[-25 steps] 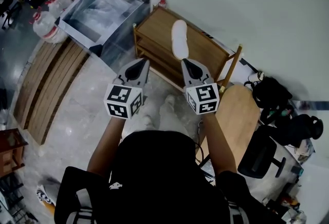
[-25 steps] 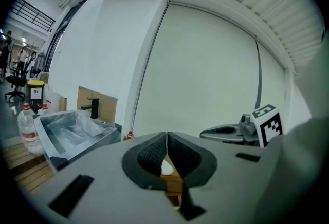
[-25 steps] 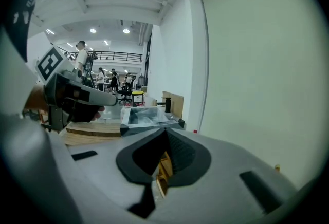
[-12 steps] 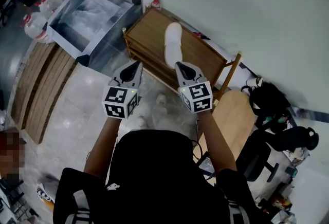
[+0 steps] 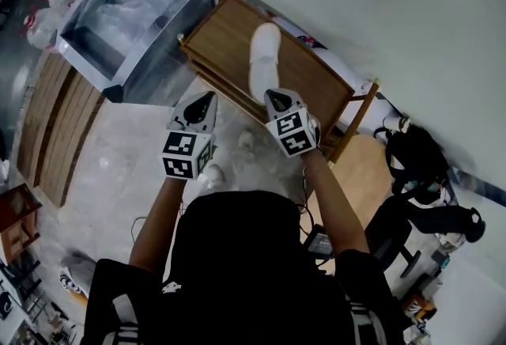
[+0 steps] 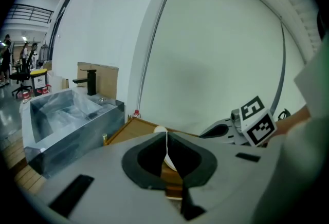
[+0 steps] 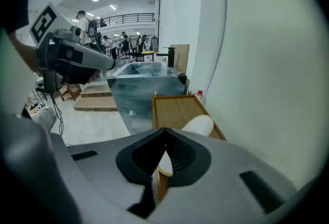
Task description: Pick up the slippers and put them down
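one white slipper (image 5: 263, 58) lies flat on the top of a low wooden rack (image 5: 312, 82), which stands against a white wall (image 5: 395, 11). its length runs toward the person. seen from the head view, the right gripper (image 5: 273, 96) points down at the slipper's near end, right at it; whether it touches cannot be told. in the right gripper view its two jaws are pressed together at the tips with nothing between them, and the slipper shows beyond them through the hollow of the jaws. the left gripper (image 5: 202, 104) hangs just off the rack's front edge, over the pale floor (image 5: 126, 169), beside the right one and apart from the slipper. its jaws are also fully closed and empty. left of the rack stands a clear plastic bin (image 5: 118, 19), and beyond that a stack of wooden boards (image 5: 51, 130). a black bag (image 5: 415, 153) lies to the rack's right.
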`<act>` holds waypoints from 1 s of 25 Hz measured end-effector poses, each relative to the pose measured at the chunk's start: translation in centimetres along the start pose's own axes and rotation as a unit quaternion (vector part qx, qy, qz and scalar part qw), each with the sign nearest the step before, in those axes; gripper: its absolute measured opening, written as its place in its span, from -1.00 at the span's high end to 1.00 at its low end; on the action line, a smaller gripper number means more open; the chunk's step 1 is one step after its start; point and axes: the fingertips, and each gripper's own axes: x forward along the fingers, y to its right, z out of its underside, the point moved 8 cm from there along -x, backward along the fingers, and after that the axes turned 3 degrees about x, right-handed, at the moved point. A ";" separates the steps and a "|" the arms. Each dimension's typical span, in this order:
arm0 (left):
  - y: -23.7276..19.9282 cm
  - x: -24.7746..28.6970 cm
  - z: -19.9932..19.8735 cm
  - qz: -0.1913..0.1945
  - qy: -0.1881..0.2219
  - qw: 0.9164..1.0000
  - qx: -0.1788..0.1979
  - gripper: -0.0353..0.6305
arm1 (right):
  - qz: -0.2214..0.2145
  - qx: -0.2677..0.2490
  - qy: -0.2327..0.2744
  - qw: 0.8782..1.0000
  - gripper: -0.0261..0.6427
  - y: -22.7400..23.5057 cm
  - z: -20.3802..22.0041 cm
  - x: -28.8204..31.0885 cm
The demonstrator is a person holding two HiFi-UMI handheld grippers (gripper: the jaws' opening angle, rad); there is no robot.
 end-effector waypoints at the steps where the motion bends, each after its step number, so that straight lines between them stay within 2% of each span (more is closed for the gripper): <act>1: -0.1 0.5 0.3 0.000 -0.007 1.000 -0.002 0.87 | -0.002 -0.004 -0.009 1.000 0.95 0.4 0.3 0.7; 6: -0.1 2.5 1.5 0.008 -0.045 0.999 -0.025 0.87 | -0.014 -0.007 -0.054 0.998 0.94 1.9 1.6 4.4; 8: -0.4 3.3 2.1 0.004 -0.050 0.998 -0.025 0.87 | -0.021 0.000 -0.071 0.997 0.78 2.4 2.1 6.0; 11: -0.8 4.5 2.9 -0.005 -0.048 0.998 -0.029 0.87 | -0.020 0.011 -0.090 0.996 0.68 3.5 2.8 8.0; 20: -1.8 6.4 4.3 -0.019 -0.077 0.995 -0.057 0.87 | -0.009 0.047 -0.128 0.991 0.32 6.2 4.5 13.5; 25: -2.5 7.1 5.1 -0.029 -0.089 0.994 -0.064 0.87 | -0.004 0.066 -0.155 0.986 0.22 7.2 5.5 16.1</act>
